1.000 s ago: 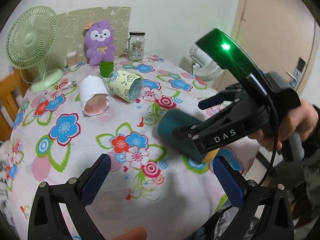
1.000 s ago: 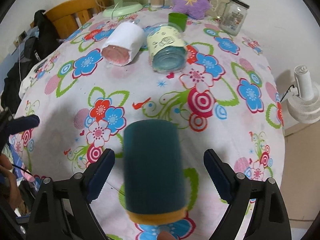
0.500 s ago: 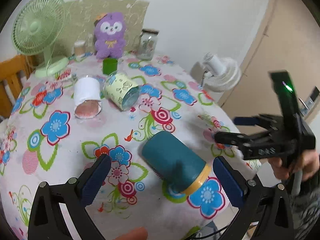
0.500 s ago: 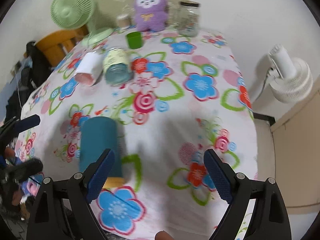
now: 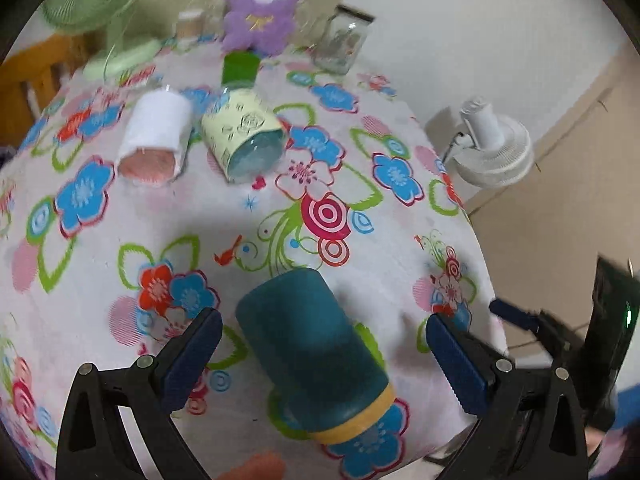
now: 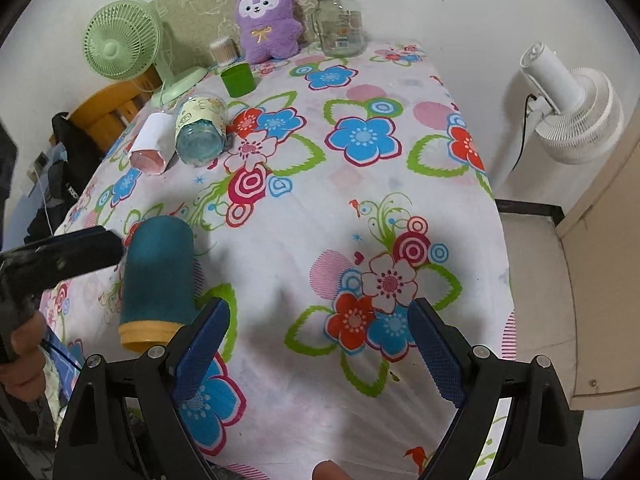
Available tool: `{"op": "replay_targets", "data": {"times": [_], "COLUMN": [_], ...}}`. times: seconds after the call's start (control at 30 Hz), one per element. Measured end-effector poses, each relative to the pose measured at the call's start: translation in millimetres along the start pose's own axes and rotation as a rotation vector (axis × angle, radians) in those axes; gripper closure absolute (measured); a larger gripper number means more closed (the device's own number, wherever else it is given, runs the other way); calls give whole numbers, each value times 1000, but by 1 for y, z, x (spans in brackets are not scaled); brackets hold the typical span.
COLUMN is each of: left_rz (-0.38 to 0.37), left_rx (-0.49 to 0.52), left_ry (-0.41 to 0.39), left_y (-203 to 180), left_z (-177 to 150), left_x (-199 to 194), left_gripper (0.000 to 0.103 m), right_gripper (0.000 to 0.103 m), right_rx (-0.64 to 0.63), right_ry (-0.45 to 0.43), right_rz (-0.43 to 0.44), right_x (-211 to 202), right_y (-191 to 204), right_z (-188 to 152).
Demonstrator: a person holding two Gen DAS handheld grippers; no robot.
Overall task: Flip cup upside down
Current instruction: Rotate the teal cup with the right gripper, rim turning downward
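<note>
A teal cup (image 5: 316, 356) with a yellow rim band lies on its side near the table's front edge, rim toward me. It also shows in the right wrist view (image 6: 158, 280). My left gripper (image 5: 324, 356) is open, its blue pads on either side of the cup without touching. My right gripper (image 6: 320, 356) is open and empty, to the right of the cup above the floral cloth. The left gripper's finger (image 6: 64, 254) shows beside the cup in the right wrist view.
A white cup (image 5: 156, 140) and a yellow-patterned cup (image 5: 244, 136) lie on their sides further back. A small green cup (image 6: 238, 79), a purple plush (image 6: 266, 16), a glass jar (image 6: 339, 22) and a green fan (image 6: 120, 46) stand at the back. A white fan (image 6: 568, 100) stands off the table's right.
My right gripper has let go of the teal cup and moved right. My left gripper has moved in so that the cup lies between its open fingers.
</note>
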State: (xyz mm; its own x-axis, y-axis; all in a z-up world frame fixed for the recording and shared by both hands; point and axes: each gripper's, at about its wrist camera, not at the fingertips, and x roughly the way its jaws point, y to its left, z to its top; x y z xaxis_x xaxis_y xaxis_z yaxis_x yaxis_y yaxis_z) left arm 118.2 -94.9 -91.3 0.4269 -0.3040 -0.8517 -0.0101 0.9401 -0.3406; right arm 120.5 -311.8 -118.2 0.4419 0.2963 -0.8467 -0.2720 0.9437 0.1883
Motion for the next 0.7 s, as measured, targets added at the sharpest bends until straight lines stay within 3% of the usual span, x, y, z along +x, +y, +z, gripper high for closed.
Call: {"op": "replay_targets", "data": {"times": [0.1, 0.4, 0.57, 0.7], "left_rz": [23, 141, 168, 197], "left_rx": [-65, -99, -118, -143], "left_ry": [19, 98, 88, 80], "left_y": [1, 2, 3, 9], "left_z": [4, 5, 7, 11], "left_x": [11, 41, 47, 50], "left_gripper": [0, 0, 3, 25], "right_gripper": [11, 11, 11, 11], "right_rx": [11, 19, -24, -31], "right_ry": [7, 6, 12, 10], "right_rz": [8, 28, 29, 40], "right_x": [5, 9, 14, 15], "right_y": [-7, -14, -3, -1], "right_z": [-4, -8, -8, -8]}}
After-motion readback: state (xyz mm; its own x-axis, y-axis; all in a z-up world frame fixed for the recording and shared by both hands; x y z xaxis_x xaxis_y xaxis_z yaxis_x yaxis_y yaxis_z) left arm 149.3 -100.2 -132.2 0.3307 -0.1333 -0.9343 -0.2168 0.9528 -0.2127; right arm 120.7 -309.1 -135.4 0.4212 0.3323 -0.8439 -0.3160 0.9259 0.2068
